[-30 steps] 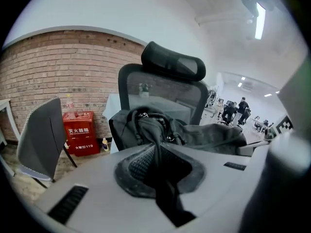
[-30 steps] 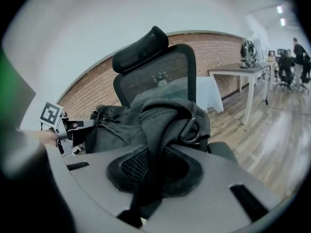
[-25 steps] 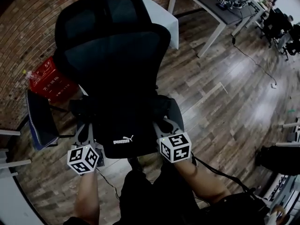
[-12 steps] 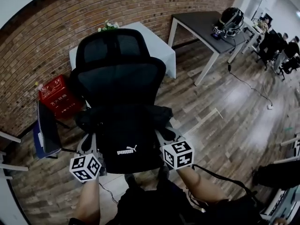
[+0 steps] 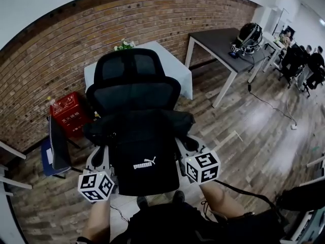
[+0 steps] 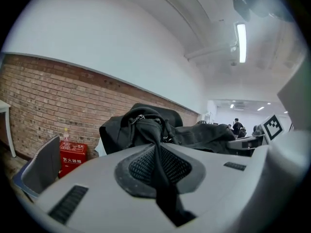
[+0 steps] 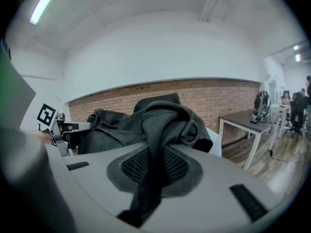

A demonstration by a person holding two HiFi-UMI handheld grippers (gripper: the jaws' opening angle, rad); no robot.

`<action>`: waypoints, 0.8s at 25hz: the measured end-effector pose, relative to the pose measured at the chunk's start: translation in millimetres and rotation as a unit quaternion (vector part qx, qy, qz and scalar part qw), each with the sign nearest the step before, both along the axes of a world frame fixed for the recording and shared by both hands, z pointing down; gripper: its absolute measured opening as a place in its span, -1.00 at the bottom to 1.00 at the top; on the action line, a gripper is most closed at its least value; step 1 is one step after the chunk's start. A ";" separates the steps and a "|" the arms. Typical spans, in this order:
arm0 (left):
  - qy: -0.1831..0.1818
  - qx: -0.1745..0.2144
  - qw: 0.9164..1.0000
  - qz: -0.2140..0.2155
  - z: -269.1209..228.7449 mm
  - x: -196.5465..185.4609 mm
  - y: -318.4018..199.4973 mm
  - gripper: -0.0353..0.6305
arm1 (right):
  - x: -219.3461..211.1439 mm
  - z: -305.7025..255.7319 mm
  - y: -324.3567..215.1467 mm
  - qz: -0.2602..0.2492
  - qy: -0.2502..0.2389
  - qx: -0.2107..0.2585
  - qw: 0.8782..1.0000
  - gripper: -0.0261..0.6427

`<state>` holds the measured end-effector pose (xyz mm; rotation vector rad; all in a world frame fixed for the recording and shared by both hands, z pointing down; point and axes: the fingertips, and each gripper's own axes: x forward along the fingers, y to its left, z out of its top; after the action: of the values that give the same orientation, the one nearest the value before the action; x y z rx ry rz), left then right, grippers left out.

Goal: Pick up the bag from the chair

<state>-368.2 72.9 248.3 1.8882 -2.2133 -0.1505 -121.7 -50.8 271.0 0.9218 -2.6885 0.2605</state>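
Observation:
A black bag [image 5: 144, 151] with a white logo covers the seat of the black mesh-backed office chair [image 5: 134, 88]. I cannot tell whether the bag rests on the seat, which is hidden. My left gripper [image 5: 100, 156] is at the bag's left side, and in the left gripper view it [image 6: 158, 166] is shut on a black strap [image 6: 154, 144] of the bag [image 6: 146, 127]. My right gripper [image 5: 184, 145] is at the bag's right side. In the right gripper view it [image 7: 154, 168] is shut on another strap [image 7: 160, 130] with a ring.
A red box [image 5: 68, 117] and a leaning dark folder [image 5: 57, 149] stand left of the chair by the brick wall [image 5: 61, 44]. Behind the chair is a white table [image 5: 175, 60] with flowers. A dark desk [image 5: 221, 37] and seated people [image 5: 304, 60] are at the right, and a cable [image 5: 274, 108] lies on the wood floor.
The head view has pulled back and tilted up, so more wall and the white table show. Both grippers keep their hold on the bag's straps and sit slightly lower in view.

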 end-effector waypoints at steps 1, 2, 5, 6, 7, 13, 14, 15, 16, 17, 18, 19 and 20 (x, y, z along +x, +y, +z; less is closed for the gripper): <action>-0.006 0.004 1.000 0.001 -5.1 0.5 -1.4 -0.79 | 0.5 -6.2 -0.3 0.000 -0.002 0.007 1.000 -0.73; -0.012 0.007 1.000 0.002 -9.9 1.2 -3.2 -0.79 | 1.3 -11.8 -0.6 0.001 -0.003 0.013 1.000 -0.73; -0.022 0.017 1.000 0.009 -24.2 4.8 -4.7 -0.79 | 4.1 -22.6 -0.9 0.007 -0.013 0.021 1.000 -0.73; -0.024 0.024 0.999 0.011 -29.3 6.2 -4.2 -0.79 | 5.1 -25.4 -1.9 0.010 -0.018 0.021 1.000 -0.73; -0.024 0.030 0.999 0.013 -33.8 7.9 -3.7 -0.79 | 6.2 -28.4 -3.0 0.012 -0.023 0.022 0.999 -0.73; -0.034 0.057 0.998 0.019 -56.0 18.6 -2.3 -0.79 | 14.5 -47.9 -4.8 0.017 -0.042 0.036 0.998 -0.74; -0.038 0.062 0.997 0.019 -59.8 20.2 -1.5 -0.79 | 15.3 -51.2 -4.8 0.017 -0.042 0.040 0.998 -0.74; -0.042 0.066 0.997 0.020 -63.7 22.1 -0.5 -0.79 | 16.4 -54.5 -4.7 0.018 -0.042 0.043 0.998 -0.74; -0.046 0.071 0.996 0.021 -67.7 24.3 0.5 -0.79 | 17.7 -57.7 -4.5 0.018 -0.043 0.046 0.998 -0.74; -0.051 0.076 0.996 0.022 -71.6 26.5 1.3 -0.79 | 19.1 -60.9 -4.2 0.019 -0.044 0.049 0.998 -0.74; -0.055 0.079 0.995 0.023 -75.1 28.5 2.0 -0.79 | 20.5 -63.8 -3.8 0.020 -0.045 0.052 0.997 -0.74; -0.058 0.082 0.995 0.024 -78.2 30.0 2.3 -0.79 | 21.4 -66.2 -3.6 0.020 -0.045 0.056 0.997 -0.74; -0.061 0.085 0.994 0.025 -80.9 31.1 2.4 -0.79 | 22.0 -68.1 -3.8 0.021 -0.045 0.058 0.997 -0.74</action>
<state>-337.1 75.3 167.4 2.0909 -2.2951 -0.2269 -99.7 -54.6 202.9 1.0235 -2.7956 0.1594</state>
